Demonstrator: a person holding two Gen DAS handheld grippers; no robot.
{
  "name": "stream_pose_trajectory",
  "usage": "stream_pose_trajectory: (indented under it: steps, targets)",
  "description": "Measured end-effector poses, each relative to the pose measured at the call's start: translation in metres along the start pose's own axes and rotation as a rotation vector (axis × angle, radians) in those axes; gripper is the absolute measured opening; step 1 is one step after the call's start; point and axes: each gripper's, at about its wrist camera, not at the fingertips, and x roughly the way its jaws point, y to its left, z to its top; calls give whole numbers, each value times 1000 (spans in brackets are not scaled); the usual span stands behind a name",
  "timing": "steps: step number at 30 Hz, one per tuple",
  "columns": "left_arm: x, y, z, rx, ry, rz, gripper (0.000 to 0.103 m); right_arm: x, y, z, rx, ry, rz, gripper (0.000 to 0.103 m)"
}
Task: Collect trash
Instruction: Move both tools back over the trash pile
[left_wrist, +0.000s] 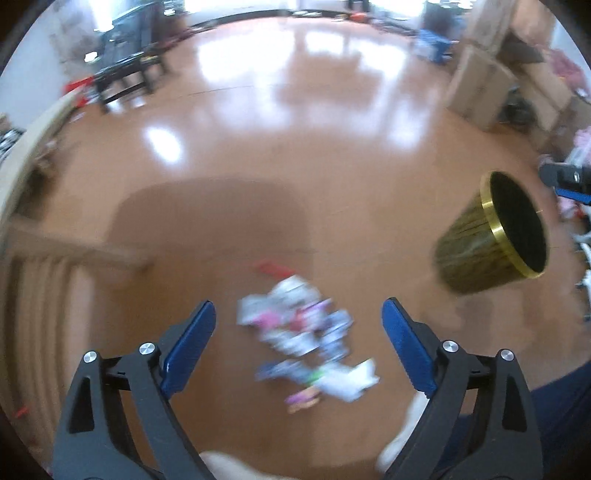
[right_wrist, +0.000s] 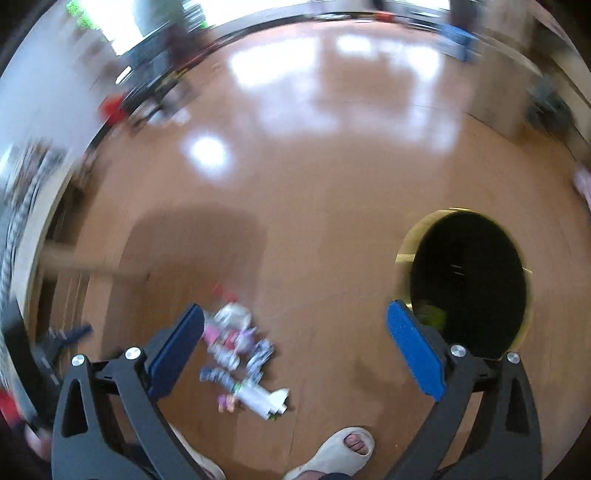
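A pile of crumpled wrappers and paper trash (left_wrist: 306, 339) lies on the brown floor, blurred by motion; it also shows in the right wrist view (right_wrist: 240, 354). My left gripper (left_wrist: 299, 332) is open and empty, hanging above the pile. A gold-rimmed waste bin (left_wrist: 491, 236) with a black inside stands to the right of the pile. In the right wrist view the bin (right_wrist: 469, 280) is seen from above, with something green inside. My right gripper (right_wrist: 295, 339) is open and empty, between the pile and the bin, above the floor.
A wooden furniture piece (left_wrist: 55, 254) stands at the left. Cardboard boxes (left_wrist: 491, 81) stand at the back right and dark chairs (left_wrist: 125, 70) at the back left. The person's sandalled feet (right_wrist: 343, 450) are at the bottom. My right gripper also shows at the right edge (left_wrist: 569, 181).
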Motion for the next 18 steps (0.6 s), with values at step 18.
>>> stream_pose_trajectory:
  steps: [18]
  targets:
    - [8, 97, -53, -250, 33, -16, 89, 66, 141, -54, -287, 121, 63, 96]
